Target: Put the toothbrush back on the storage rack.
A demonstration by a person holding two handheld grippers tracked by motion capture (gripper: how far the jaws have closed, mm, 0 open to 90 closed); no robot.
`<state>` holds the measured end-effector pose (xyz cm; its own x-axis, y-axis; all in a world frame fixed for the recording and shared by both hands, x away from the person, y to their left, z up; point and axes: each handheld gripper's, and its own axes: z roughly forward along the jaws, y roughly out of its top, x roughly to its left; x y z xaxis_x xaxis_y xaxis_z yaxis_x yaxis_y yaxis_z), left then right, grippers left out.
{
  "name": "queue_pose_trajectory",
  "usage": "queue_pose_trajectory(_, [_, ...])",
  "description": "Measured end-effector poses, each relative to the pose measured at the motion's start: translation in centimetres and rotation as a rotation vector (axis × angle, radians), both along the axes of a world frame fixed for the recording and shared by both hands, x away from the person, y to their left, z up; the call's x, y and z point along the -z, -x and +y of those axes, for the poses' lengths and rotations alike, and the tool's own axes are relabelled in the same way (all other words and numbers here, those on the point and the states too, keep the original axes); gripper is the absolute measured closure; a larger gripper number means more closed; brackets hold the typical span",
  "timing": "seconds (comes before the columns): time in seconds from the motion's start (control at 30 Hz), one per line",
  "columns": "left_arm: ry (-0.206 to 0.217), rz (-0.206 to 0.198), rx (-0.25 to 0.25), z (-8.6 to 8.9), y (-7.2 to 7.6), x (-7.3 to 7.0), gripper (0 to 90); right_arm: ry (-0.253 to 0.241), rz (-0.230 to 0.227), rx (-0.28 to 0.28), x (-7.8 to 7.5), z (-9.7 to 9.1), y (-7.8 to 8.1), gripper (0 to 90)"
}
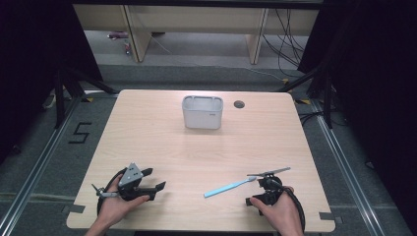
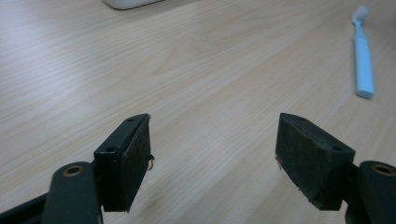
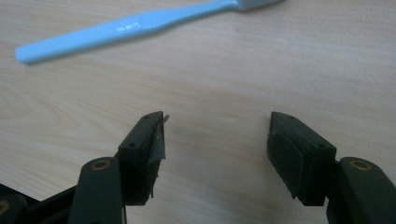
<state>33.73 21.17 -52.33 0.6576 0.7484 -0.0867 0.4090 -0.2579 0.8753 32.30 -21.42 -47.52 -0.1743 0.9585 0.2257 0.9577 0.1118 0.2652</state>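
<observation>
A light blue toothbrush [image 1: 228, 187] lies flat on the wooden table [image 1: 162, 142], near the front right, with its bristle end toward the right. My right gripper [image 1: 261, 185] rests just right of it, held by a hand. In the right gripper view the jaws [image 3: 217, 135] stand wide open over bare wood, and the toothbrush [image 3: 126, 28] lies across the table a little ahead of them. My left gripper [image 1: 155, 178] sits at the front left, open and empty [image 2: 215, 140]. The toothbrush [image 2: 363, 60] is far off to its right.
A white rectangular bin [image 1: 202, 112] stands at the middle back of the table, and its base edge [image 2: 130, 3] is at the top of the left gripper view. A dark round cable hole [image 1: 239, 104] is beside it. Dark curtains flank the table.
</observation>
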Motion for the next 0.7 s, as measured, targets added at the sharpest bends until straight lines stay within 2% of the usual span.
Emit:
queue_pose_trajectory(0.07, [0.006, 0.006, -0.015, 0.1, 0.0, 0.0, 27.1, -0.017, 0.003, 0.017, -0.4, 0.6, -0.1, 37.7])
queue_pose_trajectory(0.1, [0.027, -0.022, -0.024, 0.3, 0.1, -0.1, 27.0, -0.008, 0.015, 0.02, -0.5, 0.7, -0.3, 37.7])
queue_pose_trajectory(0.17, [0.025, -0.023, -0.027, 0.3, 0.1, -0.1, 27.0, 0.001, 0.023, 0.038, -0.6, 1.0, -0.4, 37.7])
queue_pose_trajectory(0.2, [0.026, -0.024, -0.026, 0.3, 0.1, -0.1, 27.1, -0.011, 0.017, 0.043, -0.7, 1.2, -0.4, 37.8])
queue_pose_trajectory(0.23, [0.039, -0.033, -0.02, 0.3, 0.1, 0.0, 27.2, -0.013, 0.009, 0.047, -0.7, 1.3, -0.5, 37.8])
queue_pose_trajectory(0.3, [0.033, -0.042, -0.029, 0.3, 0.3, -0.1, 27.5, -0.018, 0.009, 0.055, -0.8, 1.5, -0.6, 37.8])
queue_pose_trajectory(0.33, [0.028, -0.045, -0.032, 0.3, 0.4, -0.1, 27.9, -0.028, 0.033, 0.08, -1.0, 2.1, -0.7, 38.2])
queue_pose_trajectory(0.4, [0.038, -0.06, -0.025, 0.2, 0.4, -0.1, 28.1, -0.02, 0.028, 0.074, -1.0, 2.3, -0.8, 38.4])
queue_pose_trajectory(0.47, [0.033, -0.062, -0.027, 0.1, 0.5, -0.1, 28.1, 0.004, 0.019, 0.034, -0.8, 2.3, -1.1, 38.4])
queue_pose_trajectory(0.5, [0.024, -0.065, -0.025, 0.1, 0.5, -0.1, 28.1, -0.023, 0.04, 0.073, -1.1, 3.2, -1.2, 38.4])
queue_pose_trajectory(0.53, [0.024, -0.065, -0.025, 0.1, 0.5, -0.1, 28.2, -0.023, 0.04, 0.073, -1.1, 3.2, -1.2, 38.4])
queue_pose_trajectory(0.57, [0.025, -0.068, -0.027, 0.0, 0.6, -0.1, 28.2, -0.063, 0.072, 0.142, -1.2, 4.0, -1.3, 38.4])
queue_pose_trajectory(0.6, [0.017, -0.071, -0.021, -0.1, 0.6, -0.1, 28.4, -0.041, 0.059, 0.104, -1.2, 4.1, -1.6, 38.4])
queue_pose_trajectory(0.67, [0.027, -0.076, -0.02, -0.2, 0.6, -0.1, 28.5, -0.025, 0.064, 0.106, -1.3, 4.3, -1.9, 38.4])
queue_pose_trajectory(0.7, [0.016, -0.074, -0.021, -0.2, 0.6, -0.1, 28.7, -0.005, 0.044, 0.108, -1.2, 4.6, -2.3, 38.3])
